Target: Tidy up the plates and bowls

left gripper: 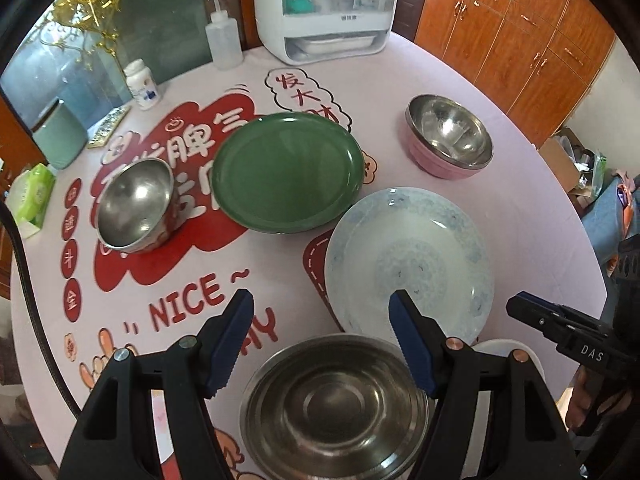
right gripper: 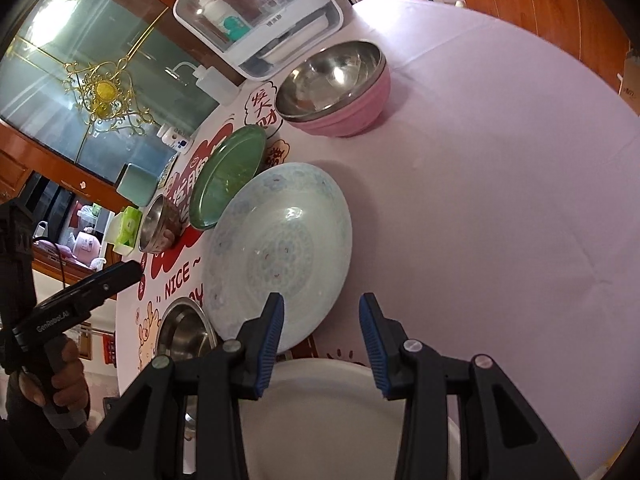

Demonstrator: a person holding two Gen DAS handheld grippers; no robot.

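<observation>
Left gripper (left gripper: 322, 346) gaping, empty, over steel bowl (left gripper: 334, 404); right gripper (right gripper: 322, 346) parted above white plate (right gripper: 320, 412) — likely skid off slick rims — clatter against patterned plate (right gripper: 280, 252).

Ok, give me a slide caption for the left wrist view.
Left tool open above a steel bowl, with green plate and patterned plate beyond.
</observation>
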